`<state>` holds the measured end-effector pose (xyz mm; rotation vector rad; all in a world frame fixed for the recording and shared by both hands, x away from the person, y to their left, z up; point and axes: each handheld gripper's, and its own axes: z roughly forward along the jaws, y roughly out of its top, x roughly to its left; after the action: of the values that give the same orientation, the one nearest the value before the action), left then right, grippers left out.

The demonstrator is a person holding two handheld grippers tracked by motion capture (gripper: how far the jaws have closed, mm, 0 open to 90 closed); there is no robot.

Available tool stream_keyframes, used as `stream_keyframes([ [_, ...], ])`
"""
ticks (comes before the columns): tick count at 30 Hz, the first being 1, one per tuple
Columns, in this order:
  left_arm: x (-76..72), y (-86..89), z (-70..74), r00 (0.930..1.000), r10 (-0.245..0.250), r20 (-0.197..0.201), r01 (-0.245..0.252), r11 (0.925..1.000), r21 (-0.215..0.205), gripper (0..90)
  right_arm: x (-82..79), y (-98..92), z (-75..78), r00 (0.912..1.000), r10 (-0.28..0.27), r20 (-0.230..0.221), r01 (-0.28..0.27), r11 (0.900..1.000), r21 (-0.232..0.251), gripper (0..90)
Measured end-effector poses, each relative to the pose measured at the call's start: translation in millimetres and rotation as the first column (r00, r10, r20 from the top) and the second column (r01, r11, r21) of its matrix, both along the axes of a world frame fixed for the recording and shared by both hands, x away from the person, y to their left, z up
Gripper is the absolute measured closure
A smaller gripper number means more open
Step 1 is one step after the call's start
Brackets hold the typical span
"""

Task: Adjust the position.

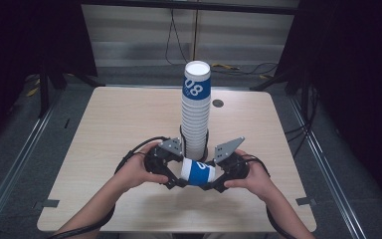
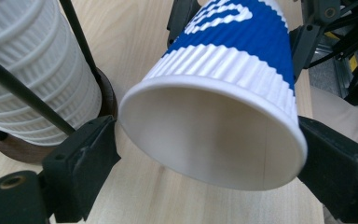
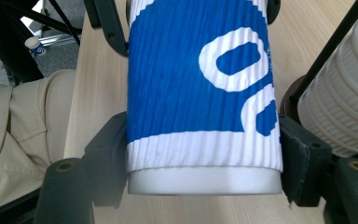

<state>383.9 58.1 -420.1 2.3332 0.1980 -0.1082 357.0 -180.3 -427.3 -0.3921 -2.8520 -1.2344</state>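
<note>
Near the table's (image 1: 104,129) front edge, a blue-and-white paper cup (image 1: 198,172) lies sideways between both grippers: right gripper (image 3: 205,172) pinches its base end, left gripper (image 2: 205,154) brackets its rim, contact unclear. Tall cup stack (image 1: 195,119) stands behind; adding this cup apparently remains.

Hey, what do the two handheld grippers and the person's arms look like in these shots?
Both the left gripper and the right gripper are black, with blocky matte jaws. Each carries a grey three-cornered plate on top and trails a black cable back along the forearm. The forearms are bare, with no sleeves or gloves showing. Beige clothing shows in the right gripper view.
</note>
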Motion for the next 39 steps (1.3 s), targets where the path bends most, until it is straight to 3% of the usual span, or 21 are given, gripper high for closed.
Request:
stream_keyframes([
  [9,0.9,-0.8,0.9,0.9998,-0.019,-0.005,0.019,0.9998,0.01,13.0,0.7,1.6,-0.6,1.0,0.007,0.005,-0.007,1.0,0.0,28.6],
  [10,0.5,-1.1,-0.2,0.9998,-0.015,-0.011,0.015,0.9999,-0.004,13.2,0.7,1.8,-0.5,1.0,0.006,0.005,-0.006,1.0,0.0,28.6],
  [18,-0.2,-0.7,0.7,0.9999,-0.008,-0.011,0.008,0.9999,-0.006,13.5,1.0,3.2,0.1,0.9999,0.011,0.003,-0.011,1.0,-0.001,28.5],
  [32,-0.1,-0.5,1.9,0.9998,-0.016,-0.013,0.016,0.9998,0.013,13.9,1.4,4.1,-1.1,0.9999,0.013,0.0,-0.013,1.0,-0.005,28.5],
  [39,0.3,1.2,5.6,0.9999,-0.014,-0.004,0.014,0.9998,0.012,13.9,1.5,2.8,-3.1,1.0,0.005,0.003,-0.005,0.999,0.036,28.6],
])
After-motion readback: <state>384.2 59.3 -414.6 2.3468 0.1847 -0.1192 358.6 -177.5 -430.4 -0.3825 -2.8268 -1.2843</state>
